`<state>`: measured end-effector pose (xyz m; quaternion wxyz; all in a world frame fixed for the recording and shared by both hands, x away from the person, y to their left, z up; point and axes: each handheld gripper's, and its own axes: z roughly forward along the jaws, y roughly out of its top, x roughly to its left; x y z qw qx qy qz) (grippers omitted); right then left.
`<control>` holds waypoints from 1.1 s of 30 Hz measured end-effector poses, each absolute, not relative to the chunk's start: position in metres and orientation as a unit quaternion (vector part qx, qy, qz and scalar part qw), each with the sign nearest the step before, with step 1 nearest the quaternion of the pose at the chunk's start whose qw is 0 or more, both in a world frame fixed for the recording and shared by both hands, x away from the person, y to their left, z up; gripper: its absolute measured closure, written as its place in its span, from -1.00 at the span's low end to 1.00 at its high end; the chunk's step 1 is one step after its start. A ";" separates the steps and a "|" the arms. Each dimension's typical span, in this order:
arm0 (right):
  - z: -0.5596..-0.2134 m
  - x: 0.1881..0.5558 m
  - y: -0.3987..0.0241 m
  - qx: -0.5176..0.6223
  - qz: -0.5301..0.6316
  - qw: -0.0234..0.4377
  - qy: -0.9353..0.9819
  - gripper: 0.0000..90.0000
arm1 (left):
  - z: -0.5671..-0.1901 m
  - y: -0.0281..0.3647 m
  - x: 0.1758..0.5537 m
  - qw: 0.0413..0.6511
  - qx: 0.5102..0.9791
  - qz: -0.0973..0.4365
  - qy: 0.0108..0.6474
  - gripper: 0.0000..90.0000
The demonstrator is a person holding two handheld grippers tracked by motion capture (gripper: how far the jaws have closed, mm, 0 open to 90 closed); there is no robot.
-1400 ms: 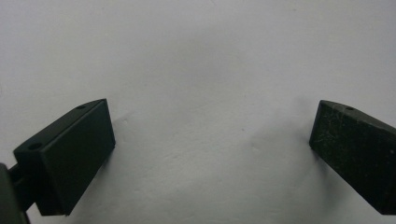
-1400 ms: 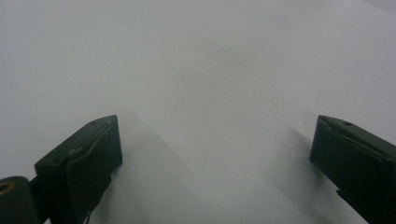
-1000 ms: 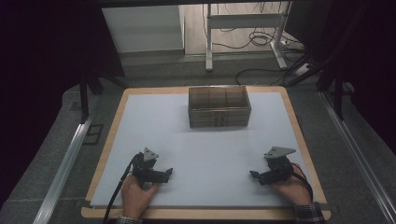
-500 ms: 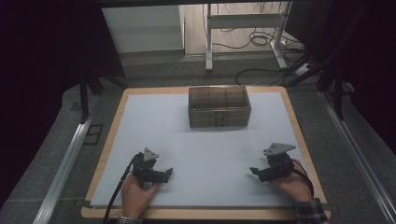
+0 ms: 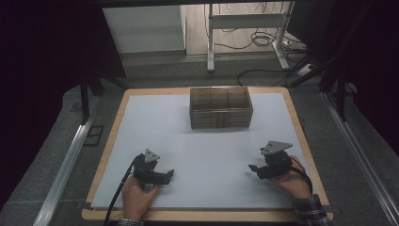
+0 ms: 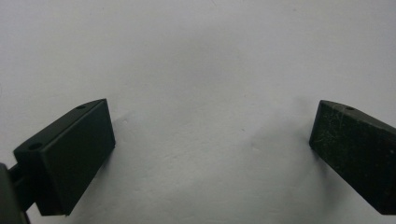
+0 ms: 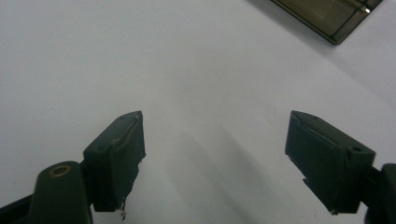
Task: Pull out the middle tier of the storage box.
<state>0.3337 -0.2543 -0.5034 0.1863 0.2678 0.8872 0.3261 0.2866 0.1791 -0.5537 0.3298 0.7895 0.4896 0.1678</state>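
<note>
Two grippers, left [image 5: 165, 175] and right [image 5: 254, 168], rest wide-jawed and empty on the near white sheet [image 5: 207, 146], right's jaws just narrowing; divided brown box [image 5: 219, 107] sits far centre, apparently awaiting a forward reach.

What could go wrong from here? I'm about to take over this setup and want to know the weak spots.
1. The compartment box sits at the far middle of the white mat, apart from both grippers; a long reach might nudge it off the back.
2. The right gripper has just been closing with nothing between its jaws, so it may need reopening for a wide box.
3. The left gripper and its cable lie low on the mat and could drag it.
</note>
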 end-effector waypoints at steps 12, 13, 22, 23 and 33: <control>-0.500 0.346 -0.243 0.255 0.323 0.193 0.890 -0.45 | -0.554 0.179 0.287 0.330 0.789 0.168 0.490 -1.00; -0.500 0.346 -0.242 0.255 0.322 0.194 0.891 -0.45 | -0.554 0.179 0.287 0.330 0.789 0.168 0.490 -1.00; -0.496 0.354 -0.234 0.247 0.322 0.201 0.891 -0.38 | -0.554 0.179 0.287 0.330 0.789 0.168 0.490 -1.00; -0.495 0.356 -0.232 0.244 0.320 0.206 0.892 -0.35 | -0.554 0.179 0.287 0.330 0.789 0.168 0.490 -1.00; -0.495 0.365 -0.220 0.228 0.303 0.229 0.896 -0.18 | -0.554 0.179 0.287 0.329 0.790 0.168 0.489 -1.00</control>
